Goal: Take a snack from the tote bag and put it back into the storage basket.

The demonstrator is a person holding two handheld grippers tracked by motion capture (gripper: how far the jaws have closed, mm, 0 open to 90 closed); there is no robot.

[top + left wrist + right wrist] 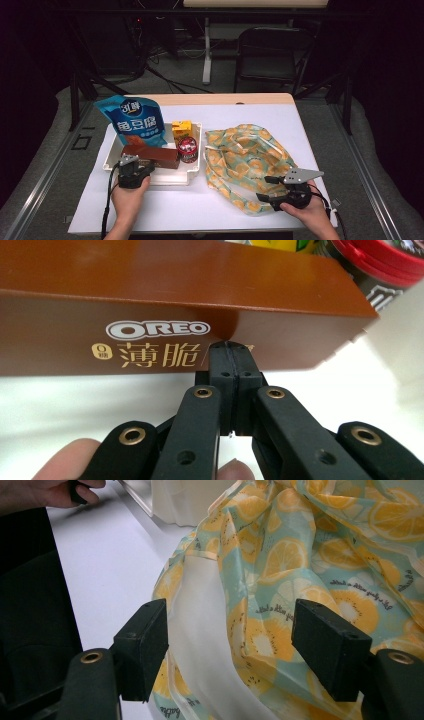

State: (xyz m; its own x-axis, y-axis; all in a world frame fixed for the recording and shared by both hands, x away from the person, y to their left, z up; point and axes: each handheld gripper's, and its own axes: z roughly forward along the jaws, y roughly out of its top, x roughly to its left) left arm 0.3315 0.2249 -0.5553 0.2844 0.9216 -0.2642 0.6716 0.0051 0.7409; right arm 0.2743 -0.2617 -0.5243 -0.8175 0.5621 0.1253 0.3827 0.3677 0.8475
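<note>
My left gripper (142, 166) is shut with nothing between its jaws; its tips (231, 347) sit right at the long side of a brown Oreo box (150, 295). That box (152, 155) lies along the front of a white tray (172, 179). To the right, a lemon-print fabric bag (247, 150) lies crumpled on the table. My right gripper (264, 188) stands open at the bag's near edge. In the right gripper view the bag's cloth (280, 560) and its pale lining lie between the wide-apart jaws (232, 650), and the pads are not pressing on it.
The tray also holds a blue snack pouch (134, 120) standing at its back left, a yellow carton (182, 130) and a red-lidded can (188, 149). A white sheet (200, 205) covers the wooden table. Dark chairs and stands are behind the table.
</note>
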